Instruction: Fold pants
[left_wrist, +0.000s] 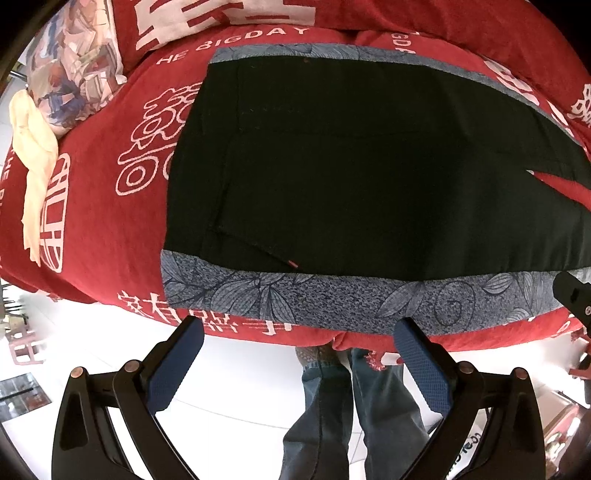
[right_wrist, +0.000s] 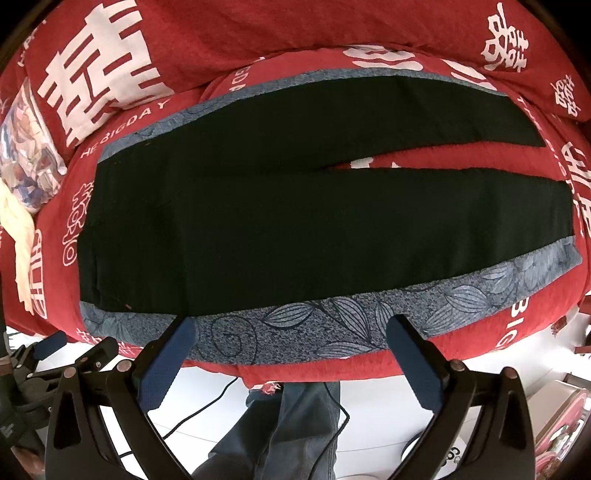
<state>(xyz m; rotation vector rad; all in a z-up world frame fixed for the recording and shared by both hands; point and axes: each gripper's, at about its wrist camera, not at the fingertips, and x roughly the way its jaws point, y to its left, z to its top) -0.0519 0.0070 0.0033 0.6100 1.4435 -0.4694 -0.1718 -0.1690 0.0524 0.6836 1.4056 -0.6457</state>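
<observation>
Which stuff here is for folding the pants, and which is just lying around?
For the job:
black pants
blue leafy mat under them
left gripper, open
right gripper, open

Just lying about:
picture pillow
pale yellow cloth
red blanket

The black pants (left_wrist: 369, 166) are running off the right edge of the left wrist view, so the leg ends aren't showing there. They're also covering most of the blue leaf-print cloth (left_wrist: 332, 299) underneath, only its borders are peeking out. Left of the pants, the patterned pillow (right_wrist: 26, 147) is getting clipped by the frame.
</observation>
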